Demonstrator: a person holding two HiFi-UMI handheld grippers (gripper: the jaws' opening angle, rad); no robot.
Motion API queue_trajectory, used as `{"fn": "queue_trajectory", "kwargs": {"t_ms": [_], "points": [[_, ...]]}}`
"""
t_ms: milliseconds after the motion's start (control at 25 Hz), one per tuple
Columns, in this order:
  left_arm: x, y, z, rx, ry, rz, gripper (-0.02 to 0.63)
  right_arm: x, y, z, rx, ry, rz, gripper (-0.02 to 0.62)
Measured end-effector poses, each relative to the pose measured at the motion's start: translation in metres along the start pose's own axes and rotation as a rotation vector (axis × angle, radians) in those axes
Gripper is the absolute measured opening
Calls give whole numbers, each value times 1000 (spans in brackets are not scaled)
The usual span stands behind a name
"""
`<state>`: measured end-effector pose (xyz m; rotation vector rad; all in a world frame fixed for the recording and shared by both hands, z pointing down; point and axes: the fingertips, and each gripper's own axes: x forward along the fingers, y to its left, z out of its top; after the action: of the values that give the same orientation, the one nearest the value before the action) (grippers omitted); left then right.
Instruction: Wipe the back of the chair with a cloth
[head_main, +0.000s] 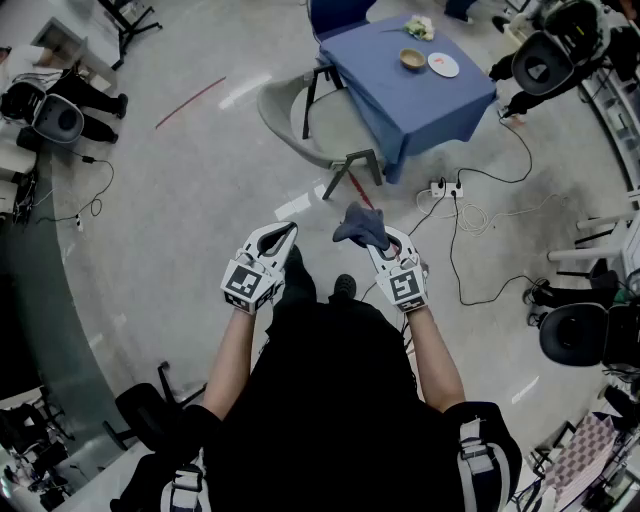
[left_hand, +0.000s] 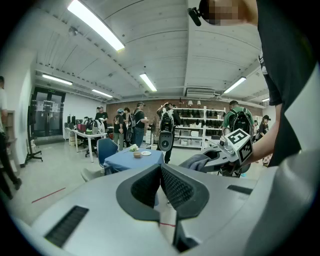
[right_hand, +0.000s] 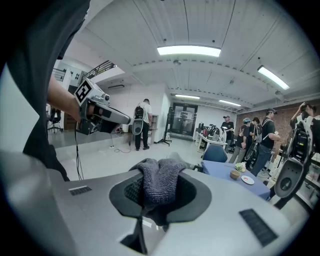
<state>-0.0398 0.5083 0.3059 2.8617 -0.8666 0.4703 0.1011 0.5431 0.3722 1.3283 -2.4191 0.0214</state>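
In the head view a pale grey chair (head_main: 288, 118) stands on the floor ahead of me, its seat against a table under a blue cloth (head_main: 405, 90). My right gripper (head_main: 378, 240) is shut on a dark grey cloth (head_main: 358, 225), which bunches out over its tips. The right gripper view shows that cloth (right_hand: 160, 182) clamped between the pads, with the chair's back (right_hand: 173, 156) just behind it. My left gripper (head_main: 290, 230) is held level beside it, shut with nothing in it; its pads (left_hand: 172, 187) meet. Both grippers are well short of the chair (left_hand: 92, 174).
A bowl (head_main: 411, 58), a plate (head_main: 443, 64) and some flowers sit on the table. A power strip with cables (head_main: 445, 188) lies on the floor to the right. A blue chair (head_main: 340, 15) stands beyond the table. Black office chairs (head_main: 590, 335) and several people ring the room.
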Motion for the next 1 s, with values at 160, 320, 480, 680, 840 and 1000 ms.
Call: {"fn": "queue_trajectory", "kwargs": {"t_ms": [160, 320, 480, 680, 840, 1000], "points": [[3, -4, -9, 8, 6, -11, 23, -1, -3, -3, 6, -1, 5, 89], [1, -5, -9, 13, 5, -3, 23, -2, -2, -6, 21, 7, 14, 89], [0, -3, -11, 11, 8, 4, 23, -2, -3, -2, 24, 8, 17, 89], [-5, 5, -9, 3, -3, 18, 23, 4, -2, 0, 19, 16, 35, 91], [-6, 17, -16, -15, 5, 29, 23, 13, -1, 4, 14, 23, 39, 91], [-3, 38, -18, -37, -3, 37, 23, 29, -3, 10, -21, 35, 38, 91]]}}
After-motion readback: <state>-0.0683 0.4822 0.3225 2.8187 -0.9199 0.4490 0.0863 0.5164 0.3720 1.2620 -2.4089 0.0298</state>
